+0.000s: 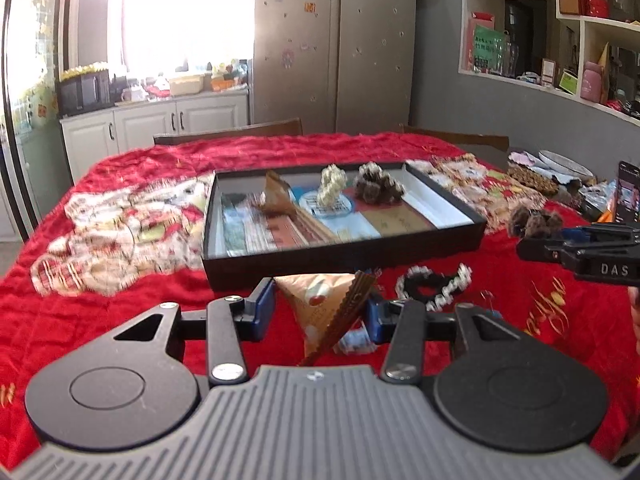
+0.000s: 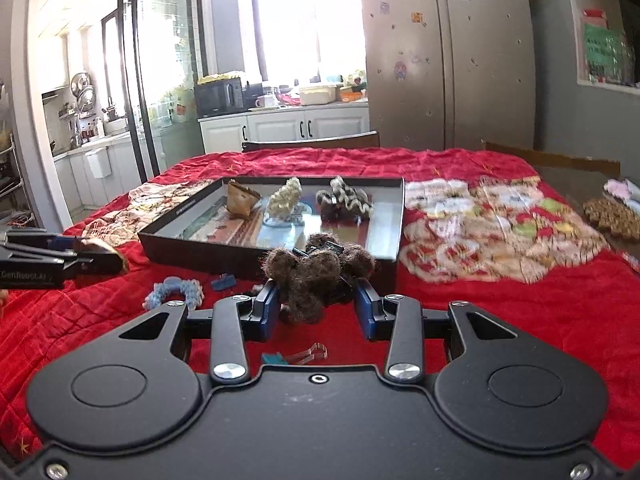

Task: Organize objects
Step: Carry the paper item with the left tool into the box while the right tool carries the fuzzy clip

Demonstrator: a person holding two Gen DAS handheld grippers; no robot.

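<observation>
From the left wrist, the left tongs [image 1: 320,312] are clamped on a tan snack packet [image 1: 324,312], held just short of the black tray [image 1: 340,258]. The tray already holds a brown packet [image 1: 278,198], a cream scrunchie [image 1: 332,186] and a dark fuzzy scrunchie [image 1: 378,186]. A black-and-white scrunchie [image 1: 434,286] lies loose on the red cloth of the table [image 1: 120,312].

From the right wrist, the right tongs [image 2: 318,312] grip a brown fuzzy scrunchie [image 2: 316,276] near the tray's front wall. A blue scrunchie [image 2: 176,292] and a clear hair clip [image 2: 308,354] are not yet collected. Roughly halfway, I judge.
</observation>
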